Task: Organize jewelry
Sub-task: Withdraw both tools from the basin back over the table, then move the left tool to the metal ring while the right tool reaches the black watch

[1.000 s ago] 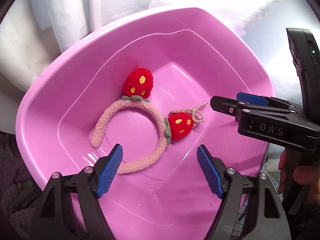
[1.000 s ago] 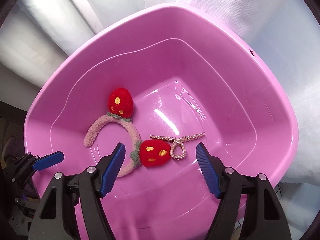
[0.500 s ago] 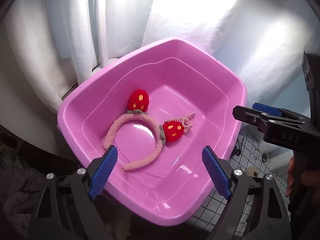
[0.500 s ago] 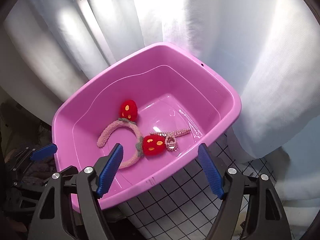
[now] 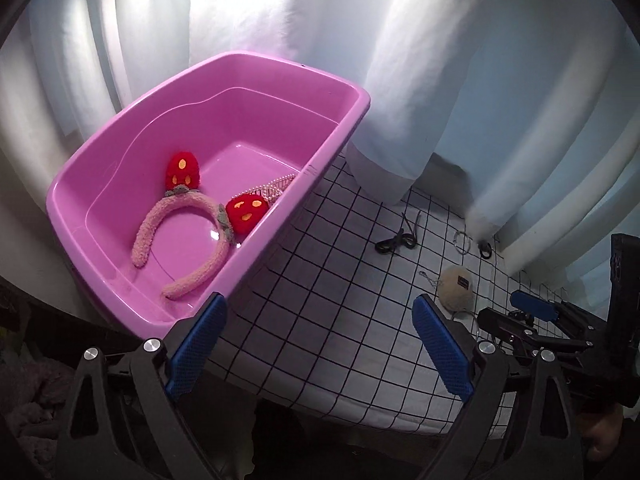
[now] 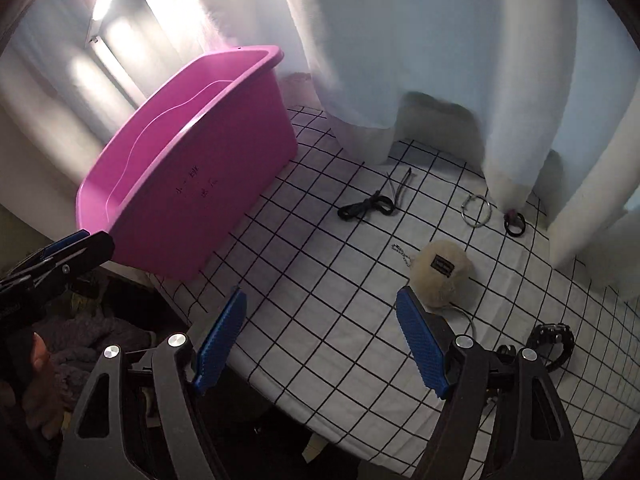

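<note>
Cream pom-pom (image 6: 443, 268) with a dark label, text unreadable, is lying right of centre on the grid cloth (image 6: 320, 300), just above the right gripper (image 6: 324, 346), which is hanging half-spread and empty. Best pinching its fluffy body squarely, not the ring. Left gripper (image 5: 320, 344) is opening wide, nothing between. Pink tub (image 6: 192, 184), upper left, is showing faint illegible writing; headband (image 5: 188, 240) is lying inside.

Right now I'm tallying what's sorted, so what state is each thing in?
Pink tub: upright, uncovered.
Strawberry headband: lying inside the tub.
Pearl piece: in the tub, beside the headband.
Black cord: loose on the checked cloth.
Fluffy ball: on the cloth.
Left claw: opening, nothing between.
Right claw: open, nothing held.
</note>
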`<act>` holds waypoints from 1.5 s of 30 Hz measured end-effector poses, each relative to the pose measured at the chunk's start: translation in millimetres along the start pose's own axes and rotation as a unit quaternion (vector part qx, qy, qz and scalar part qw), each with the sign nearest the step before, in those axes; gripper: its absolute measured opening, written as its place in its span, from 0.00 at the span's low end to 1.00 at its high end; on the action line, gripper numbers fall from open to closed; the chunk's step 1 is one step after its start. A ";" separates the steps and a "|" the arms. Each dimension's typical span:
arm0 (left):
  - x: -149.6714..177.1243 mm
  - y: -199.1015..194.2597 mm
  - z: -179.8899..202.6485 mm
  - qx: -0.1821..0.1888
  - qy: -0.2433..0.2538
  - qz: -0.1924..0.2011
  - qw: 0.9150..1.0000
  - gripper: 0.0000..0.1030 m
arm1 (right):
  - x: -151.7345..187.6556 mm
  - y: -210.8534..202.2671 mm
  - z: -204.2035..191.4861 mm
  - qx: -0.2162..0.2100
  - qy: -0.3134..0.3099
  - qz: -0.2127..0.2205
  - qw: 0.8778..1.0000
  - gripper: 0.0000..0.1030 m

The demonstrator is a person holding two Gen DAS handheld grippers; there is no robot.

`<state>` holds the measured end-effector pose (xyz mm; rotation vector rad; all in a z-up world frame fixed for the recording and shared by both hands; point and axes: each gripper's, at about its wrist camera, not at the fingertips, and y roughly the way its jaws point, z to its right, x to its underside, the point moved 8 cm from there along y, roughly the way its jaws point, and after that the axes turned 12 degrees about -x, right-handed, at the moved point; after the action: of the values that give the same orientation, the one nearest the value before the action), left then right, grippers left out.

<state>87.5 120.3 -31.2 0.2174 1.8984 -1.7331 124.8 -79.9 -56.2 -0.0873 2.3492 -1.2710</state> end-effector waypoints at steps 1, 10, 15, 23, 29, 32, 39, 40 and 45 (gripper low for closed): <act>6.0 0.4 11.0 0.006 0.008 -0.003 1.000 0.89 | 14.8 -6.2 13.3 0.005 0.015 0.002 1.000 0.72; 64.4 1.5 95.8 0.038 0.074 -0.029 0.996 0.90 | 129.0 -72.6 129.8 0.054 0.147 0.035 0.987 0.72; 96.6 7.9 129.0 0.042 0.088 -0.046 0.994 0.90 | 164.8 -99.4 163.9 0.069 0.167 0.058 0.982 0.72; 127.4 28.3 162.3 0.035 0.124 -0.051 0.990 0.90 | 190.3 -99.7 179.5 0.065 0.171 0.074 0.980 0.72; 123.8 53.6 177.8 0.046 0.152 -0.048 0.986 0.90 | 183.7 -87.3 190.0 0.077 0.181 0.095 0.976 0.72; 121.1 70.7 186.5 0.053 0.158 -0.058 0.984 0.90 | 177.2 -81.6 195.6 0.077 0.195 0.101 0.973 0.72; 123.4 107.0 213.0 0.068 0.168 -0.065 0.981 0.90 | 162.7 -61.6 219.0 0.098 0.202 0.103 0.969 0.72; 123.3 110.3 216.5 0.068 0.166 -0.065 0.982 0.90 | 160.8 -58.8 222.7 0.097 0.203 0.100 0.969 0.72; 120.8 125.0 232.2 0.063 0.157 -0.057 0.984 0.90 | 148.3 -52.2 237.7 0.096 0.181 0.095 0.974 0.72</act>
<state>112.7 -112.3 -202.7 0.4632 2.0548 -1.9965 85.9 -334.1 -179.0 0.4567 2.4380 -1.5102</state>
